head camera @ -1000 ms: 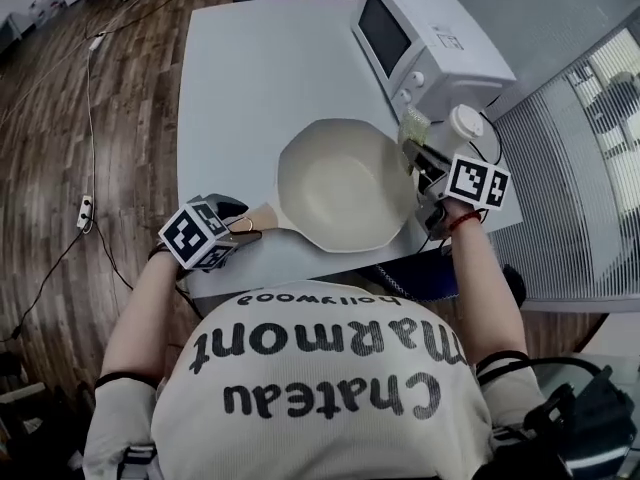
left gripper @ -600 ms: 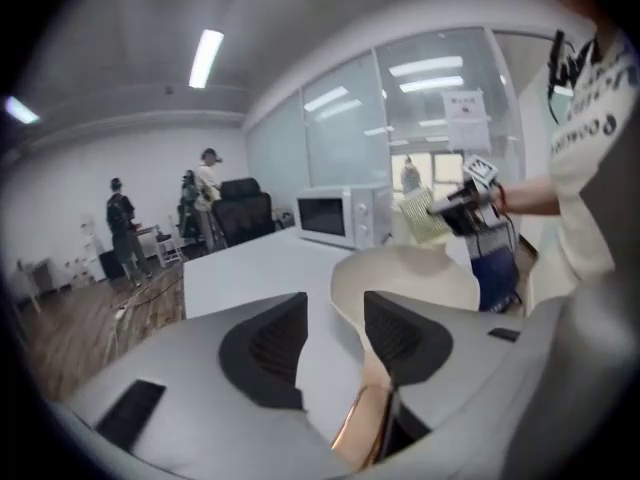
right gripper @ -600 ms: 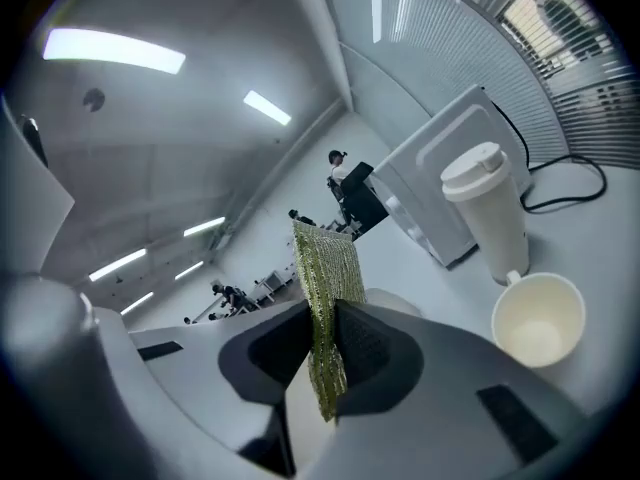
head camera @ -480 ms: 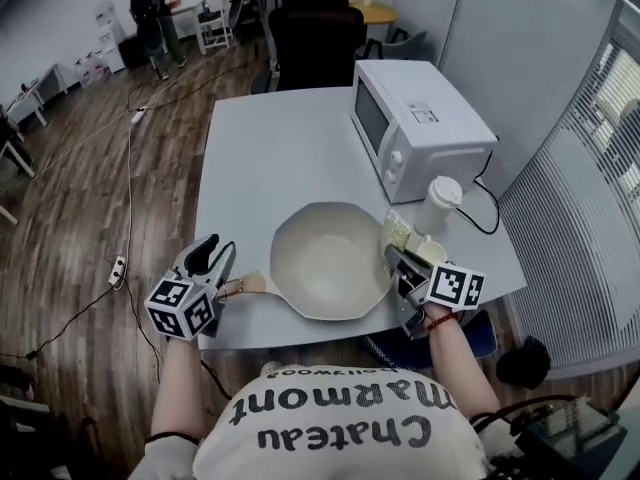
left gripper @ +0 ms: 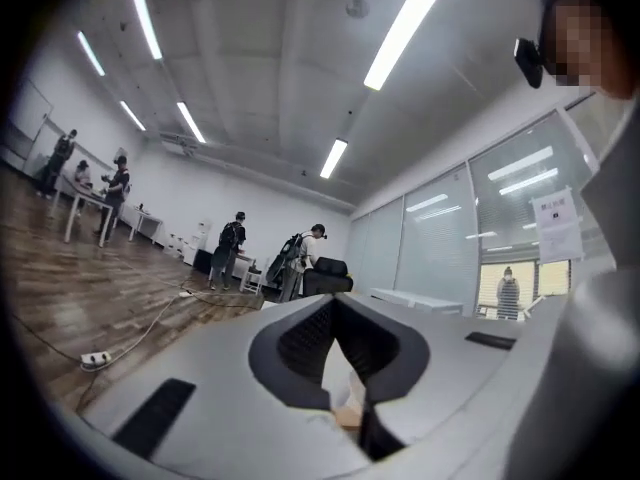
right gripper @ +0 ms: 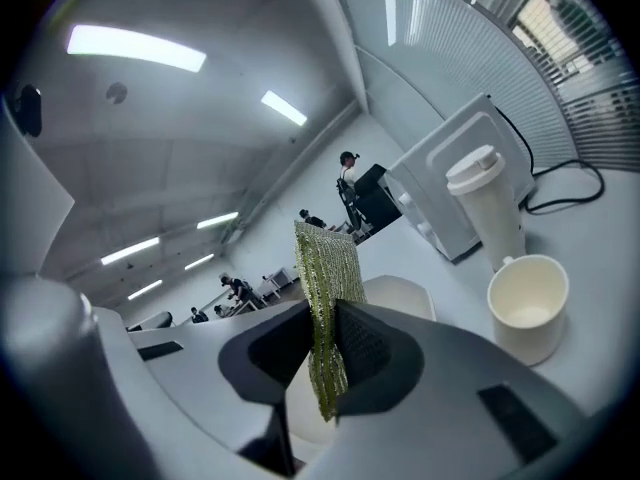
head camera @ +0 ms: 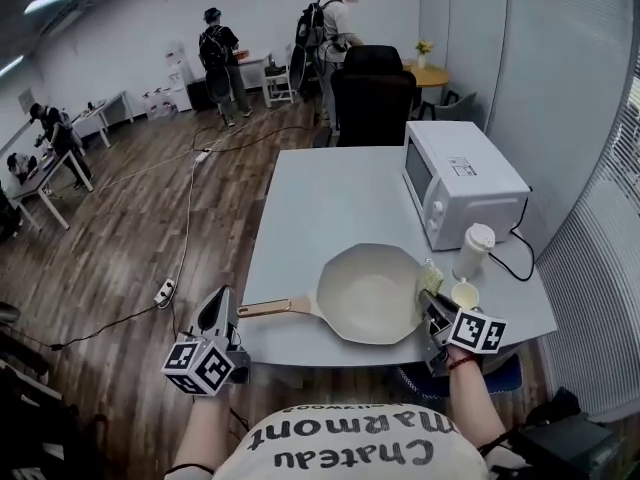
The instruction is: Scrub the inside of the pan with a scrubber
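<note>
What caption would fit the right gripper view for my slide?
Right tool gripping a green scrubber; pan, open cup, lidded cup and microwave behind.

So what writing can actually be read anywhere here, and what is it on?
"Chateau Marmont": on the person's shirt, seen upside down in the head view.
A smaller line of print on the same shirt: too small to read with certainty.
Label on top of the microwave: too small to read.
Paper sign on the glass wall, in the left gripper view: blurred, unreadable.
</note>
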Available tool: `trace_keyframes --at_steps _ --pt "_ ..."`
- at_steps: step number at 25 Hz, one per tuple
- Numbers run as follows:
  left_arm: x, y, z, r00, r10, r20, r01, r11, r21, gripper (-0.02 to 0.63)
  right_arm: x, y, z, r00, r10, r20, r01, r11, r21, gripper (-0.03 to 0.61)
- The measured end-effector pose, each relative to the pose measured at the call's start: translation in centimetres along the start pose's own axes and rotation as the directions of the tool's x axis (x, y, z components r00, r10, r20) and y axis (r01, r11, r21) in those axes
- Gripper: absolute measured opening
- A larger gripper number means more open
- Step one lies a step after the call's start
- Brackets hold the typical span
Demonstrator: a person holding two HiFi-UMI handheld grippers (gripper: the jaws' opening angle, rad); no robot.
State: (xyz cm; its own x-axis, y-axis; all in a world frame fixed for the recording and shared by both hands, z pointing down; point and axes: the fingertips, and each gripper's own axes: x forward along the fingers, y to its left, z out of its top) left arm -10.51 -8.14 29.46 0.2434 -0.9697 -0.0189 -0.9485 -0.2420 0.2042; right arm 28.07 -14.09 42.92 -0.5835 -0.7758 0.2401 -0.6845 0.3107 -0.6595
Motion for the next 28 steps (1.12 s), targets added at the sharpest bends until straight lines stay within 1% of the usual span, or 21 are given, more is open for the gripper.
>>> trace_keyframes --at_steps 1,2,3,5,6,7,9,10,13,14,16,19,21,24,26,28 --pt "-0.7 -0.3 0.4 1.0 -0.016 0.014 0.016 1.0 -0.011 -0.008 -0.3 0.3 0.2 1.0 -0.014 0.009 0.015 0.999 -0.03 0.062" --pt "-1.5 -0.7 0.7 0.999 -0.025 0.03 0.025 1.0 -0.005 -0.008 -0.6 0.7 0.3 0.999 -0.031 0.019 0.033 0.997 -0.064 0.062" --pt "-2.4 -1.0 1.0 0.998 -0.021 0.052 0.02 1.0 0.021 -0.008 -0.9 1.3 0.4 0.998 -0.05 0.029 0.053 0.994 -0.1 0.061" --pt "-4.5 -1.0 1.6 0.995 0.02 0.094 -0.029 0.995 0.095 -0.008 -1.6 2.8 0.2 0.996 -0.083 0.038 0.088 0.983 -0.161 0.061" --pt "-5.6 -0.7 1.6 0.995 0.04 0.095 -0.051 0.992 0.116 -0.008 -1.9 3.7 -0.2 0.995 -0.096 0.038 0.101 0.978 -0.184 0.061" --pt "-6.8 -0.4 1.5 0.995 0.053 0.081 -0.062 0.991 0.12 -0.008 -2.3 4.7 -0.7 0.994 -0.105 0.039 0.111 0.973 -0.202 0.063" --pt "-9.1 0.4 1.0 0.997 0.062 0.044 -0.066 0.994 0.091 -0.008 -3.1 6.8 -2.1 0.992 -0.118 0.046 0.125 0.965 -0.228 0.061" --pt "-10.4 0.9 1.1 0.997 0.066 0.041 -0.068 0.995 0.067 -0.008 -3.5 7.9 -3.0 0.991 -0.122 0.05 0.13 0.962 -0.24 0.063" --pt "-14.8 2.3 2.0 0.995 0.056 0.087 -0.058 0.998 0.011 -0.008 -4.9 11.1 -6.5 0.99 -0.13 0.048 0.138 0.946 -0.294 0.062" --pt "-16.0 2.6 2.0 0.994 0.051 0.094 -0.051 0.999 -0.001 -0.008 -5.5 12.1 -7.6 0.989 -0.137 0.048 0.145 0.938 -0.315 0.061" --pt "-17.8 2.6 1.6 0.996 0.035 0.078 -0.033 0.999 -0.022 -0.009 -6.7 13.9 -9.5 0.987 -0.153 0.052 0.162 0.926 -0.342 0.061" --pt "-19.9 1.7 1.0 0.998 -0.013 0.054 0.015 0.999 -0.047 -0.009 -8.7 16.6 -11.8 0.988 -0.15 0.045 0.156 0.919 -0.362 0.063" --pt "-20.8 0.3 0.7 0.997 -0.064 0.043 0.066 0.996 -0.058 -0.008 -10.1 18.0 -12.7 0.988 -0.15 0.044 0.155 0.906 -0.393 0.062" --pt "-21.8 -1.7 0.0 0.992 -0.126 0.022 0.127 0.991 -0.05 -0.008 -11.4 19.1 -13.4 0.987 -0.157 0.046 0.161 0.891 -0.425 0.061" --pt "-22.8 -2.5 -1.4 0.99 -0.143 -0.011 0.142 0.988 -0.061 -0.009 -12.3 19.3 -14.5 0.985 -0.168 0.036 0.168 0.895 -0.414 0.061" --pt "-23.9 -3.1 -3.1 0.986 -0.156 -0.061 0.149 0.984 -0.097 -0.009 -13.3 19.7 -15.8 0.985 -0.172 0.022 0.166 0.899 -0.404 0.062"
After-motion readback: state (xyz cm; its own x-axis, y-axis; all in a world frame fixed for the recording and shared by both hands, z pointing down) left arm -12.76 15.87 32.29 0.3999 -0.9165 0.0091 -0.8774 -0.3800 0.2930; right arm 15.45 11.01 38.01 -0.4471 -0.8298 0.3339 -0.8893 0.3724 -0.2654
